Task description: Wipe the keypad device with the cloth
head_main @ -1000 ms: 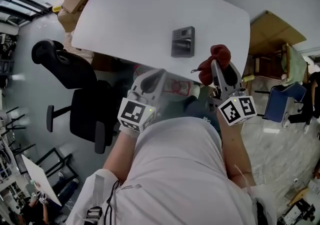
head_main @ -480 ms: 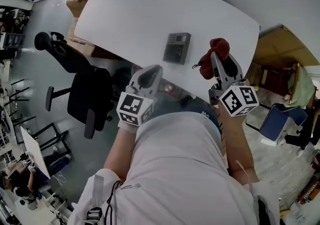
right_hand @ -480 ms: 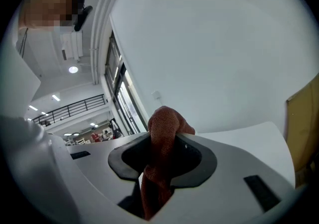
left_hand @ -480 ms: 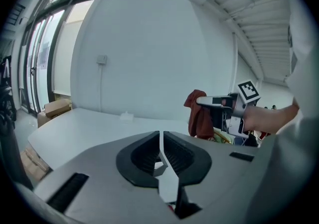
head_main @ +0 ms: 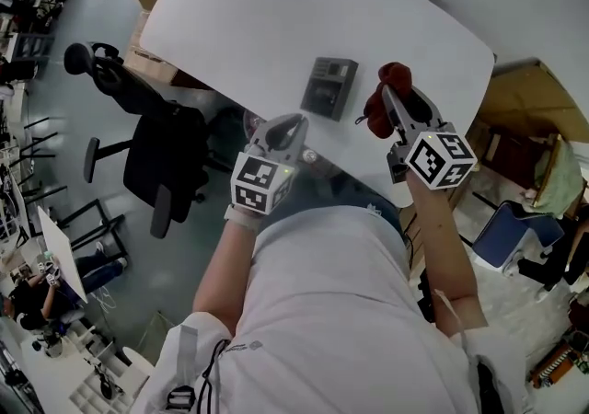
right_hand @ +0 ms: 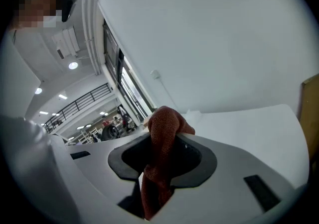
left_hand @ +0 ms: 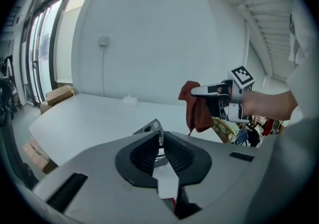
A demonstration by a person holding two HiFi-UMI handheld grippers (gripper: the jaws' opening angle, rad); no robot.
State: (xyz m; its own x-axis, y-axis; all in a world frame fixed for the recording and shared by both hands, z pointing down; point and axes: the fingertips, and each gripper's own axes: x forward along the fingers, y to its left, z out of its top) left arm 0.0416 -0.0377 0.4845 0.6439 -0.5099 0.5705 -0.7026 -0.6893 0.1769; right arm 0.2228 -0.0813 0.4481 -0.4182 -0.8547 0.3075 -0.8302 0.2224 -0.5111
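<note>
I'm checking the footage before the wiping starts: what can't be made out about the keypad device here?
- Head view: the keypad device is too small to show keys or dirt.
- Left gripper view: the left gripper's own body hides most of it.
- Right gripper view: not visible; the cloth fills the middle.

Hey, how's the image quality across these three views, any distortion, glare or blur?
Head view: strong fisheye bend, the white table looks curved, yet the keypad device is sharp and evenly lit. Left gripper view: dark round vignette, bright windows at the left. Right gripper view: same vignette; the red cloth fills the near foreground, weave visible.
</note>
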